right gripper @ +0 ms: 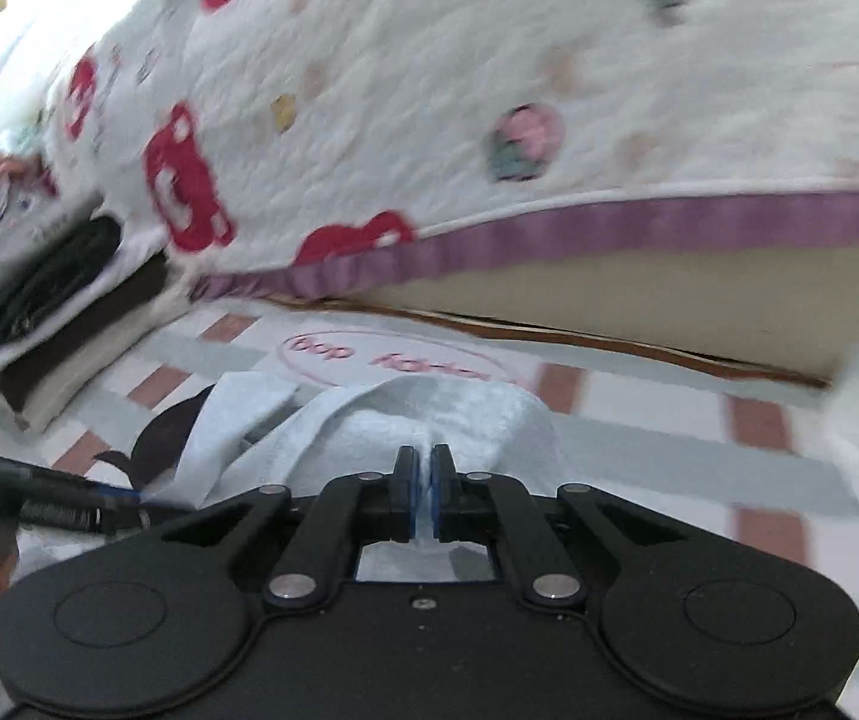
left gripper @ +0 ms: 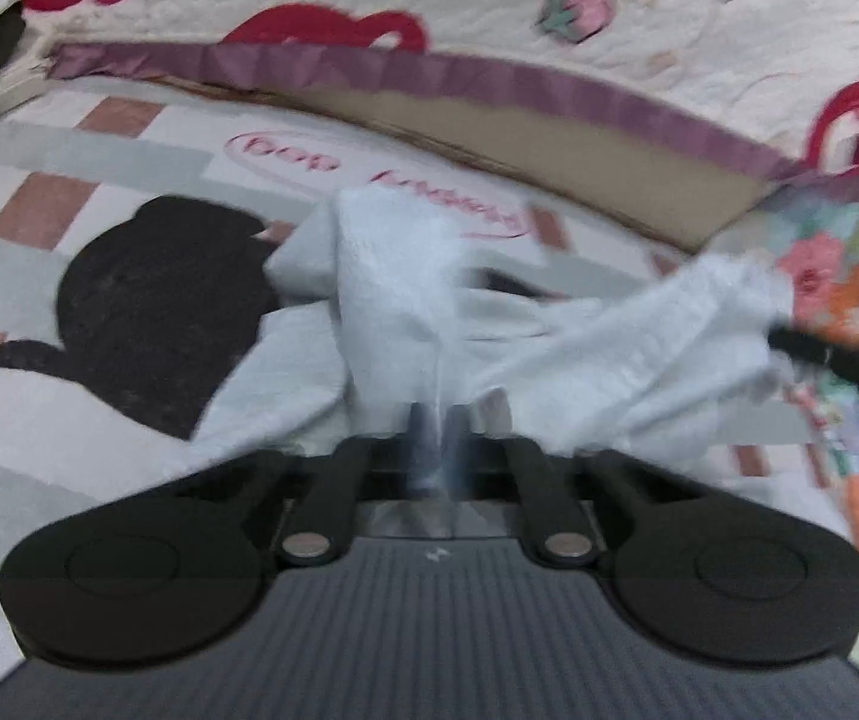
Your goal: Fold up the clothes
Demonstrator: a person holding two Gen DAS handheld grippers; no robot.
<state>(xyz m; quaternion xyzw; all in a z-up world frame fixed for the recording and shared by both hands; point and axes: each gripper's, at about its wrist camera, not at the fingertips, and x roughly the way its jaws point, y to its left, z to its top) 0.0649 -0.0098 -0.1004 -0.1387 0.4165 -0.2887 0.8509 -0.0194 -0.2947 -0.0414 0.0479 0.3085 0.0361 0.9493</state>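
Bed (right gripper: 489, 90) fills the background: cream quilt with red shapes, a purple trim band (left gripper: 489, 81) along its lower edge, tan base beneath. Below the bed lies a checked mat (left gripper: 69, 150) in grey, white and dusty pink, with a black cartoon silhouette (left gripper: 147, 312) and a pink oval logo. A stack of dark and pale folded items (right gripper: 57, 300) sits on the mat, off to one end of the bed.

White textured garment (left gripper: 405, 276) lies bunched on the mat in front of the bed, partly covering the silhouette.

Left gripper (left gripper: 435, 420): fingers clenched on a fold of the garment, cloth rising out from between them. Right gripper (right gripper: 423, 468): fingers clenched on another bunch of the same garment, a sliver of fabric between the blue pads (right gripper: 413, 498).
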